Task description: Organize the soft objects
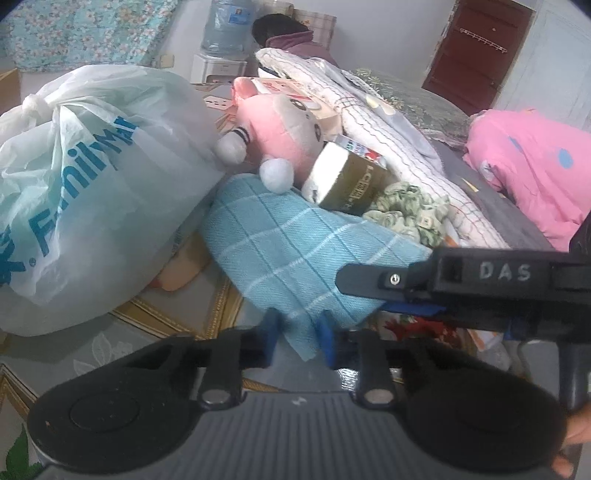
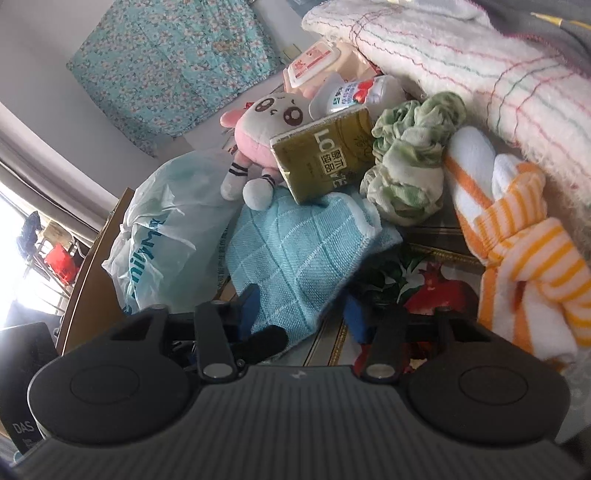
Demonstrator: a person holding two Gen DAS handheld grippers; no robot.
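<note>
A light blue checked cloth [image 1: 295, 251] [image 2: 295, 251] lies on the patterned table, partly under a gold box [image 1: 351, 181] [image 2: 325, 155] and a pink plush toy [image 1: 280, 129] [image 2: 266, 122]. My left gripper [image 1: 299, 338] is shut on the cloth's near corner, which hangs between its blue pads. My right gripper [image 2: 303, 314] [image 1: 384, 295] straddles another edge of the same cloth. Its left pad touches the fabric, while the right pad stands slightly apart from it. A crumpled green cloth [image 1: 410, 210] [image 2: 406, 166] sits beside the box.
A tied white plastic bag [image 1: 92, 184] [image 2: 170, 240] fills the left. A white plaid towel [image 1: 388, 129] [image 2: 461, 55], an orange striped cloth [image 2: 517, 240], a pink garment [image 1: 528, 166], a wipes pack [image 2: 317, 62] and a bottle [image 2: 362, 92] crowd the back. A person [image 1: 288, 33] sits behind.
</note>
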